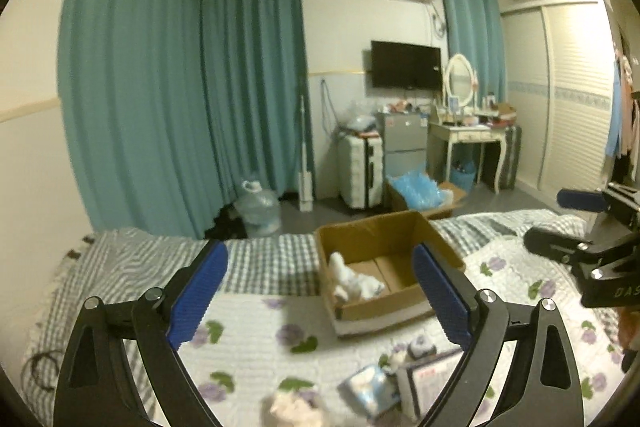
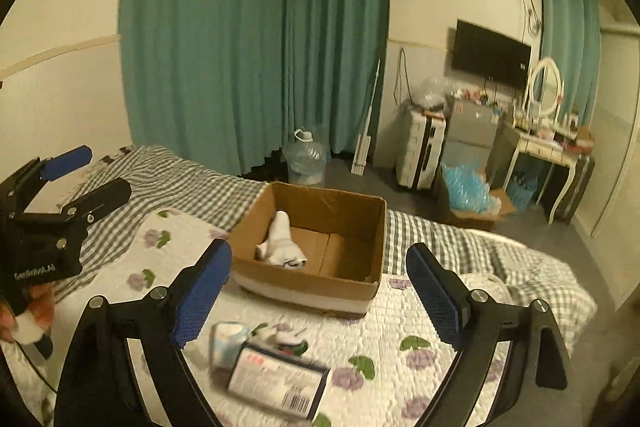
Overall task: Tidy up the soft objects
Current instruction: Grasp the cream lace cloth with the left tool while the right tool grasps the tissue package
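Both the left gripper (image 1: 320,291) and the right gripper (image 2: 319,287) hang spread and empty above the flowered quilt (image 2: 400,331), while the white soft cloth (image 2: 282,243) lies inside the open cardboard box (image 2: 304,277) near the bed's (image 1: 256,259) far edge.

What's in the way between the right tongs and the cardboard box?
Nothing visible. The right tongs are open and empty, and only bare quilt lies between them and the open cardboard box; the white cloth already lies inside.
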The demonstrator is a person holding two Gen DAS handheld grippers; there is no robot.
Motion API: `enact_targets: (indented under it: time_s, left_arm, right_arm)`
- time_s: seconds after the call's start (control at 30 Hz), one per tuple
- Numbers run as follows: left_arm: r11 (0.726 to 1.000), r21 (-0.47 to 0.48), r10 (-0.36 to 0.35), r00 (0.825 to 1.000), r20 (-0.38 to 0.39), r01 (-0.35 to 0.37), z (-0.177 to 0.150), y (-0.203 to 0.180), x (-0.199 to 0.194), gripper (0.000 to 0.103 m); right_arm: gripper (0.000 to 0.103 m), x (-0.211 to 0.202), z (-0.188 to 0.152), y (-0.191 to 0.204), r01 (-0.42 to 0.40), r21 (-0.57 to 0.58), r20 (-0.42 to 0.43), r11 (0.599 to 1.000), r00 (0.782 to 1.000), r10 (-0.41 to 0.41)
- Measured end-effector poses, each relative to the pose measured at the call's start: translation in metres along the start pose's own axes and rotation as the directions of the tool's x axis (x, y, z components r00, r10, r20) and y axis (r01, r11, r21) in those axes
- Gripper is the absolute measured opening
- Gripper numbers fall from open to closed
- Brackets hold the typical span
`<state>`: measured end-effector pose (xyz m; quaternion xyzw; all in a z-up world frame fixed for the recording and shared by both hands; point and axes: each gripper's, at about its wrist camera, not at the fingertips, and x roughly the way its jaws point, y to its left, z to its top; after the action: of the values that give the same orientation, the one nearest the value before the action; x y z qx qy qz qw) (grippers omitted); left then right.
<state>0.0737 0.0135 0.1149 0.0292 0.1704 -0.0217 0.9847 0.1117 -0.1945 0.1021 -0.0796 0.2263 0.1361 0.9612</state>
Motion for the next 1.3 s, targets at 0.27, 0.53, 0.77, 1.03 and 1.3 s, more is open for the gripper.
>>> enact_targets:
  time_s: [0.27, 0.53, 0.77, 1.03, 1.3]
  left_arm:
    - [0.999, 0.038, 0.004, 0.995, -0.099, -0.001, -0.068, 0.007, -0.01, 0.095]
    - [1.0, -0.007, 0.015, 0.959, -0.282, -0.018, -0.157, 0.013, 0.049, 0.094]
    - [1.0, 0.019, 0.015, 0.928, -0.372, -0.008, -0.198, 0.01, 0.072, 0.094]
    - [0.997, -0.071, -0.03, 0.893, -0.448, -0.002, -0.22, 0.026, 0.098, 0.087]
    - [0.993, -0.114, -0.066, 0.873, -0.482, 0.012, -0.224, 0.03, 0.104, 0.043]
  right_arm:
    - [0.089, -0.023, -0.041, 0.05, -0.042, -0.056, -0.062, 0.998, 0.997, 0.038]
    - [0.089, 0.058, -0.13, 0.079, -0.024, -0.085, -0.257, 0.996, 0.966, 0.002]
    - [0.091, 0.128, -0.186, 0.086, -0.043, -0.082, -0.404, 0.996, 0.915, 0.006]
    - [0.091, 0.144, -0.201, 0.086, -0.008, -0.12, -0.386, 0.993, 0.921, -0.04]
    - [0.057, 0.133, -0.195, 0.067, 0.016, -0.038, -0.318, 0.999, 0.948, -0.028]
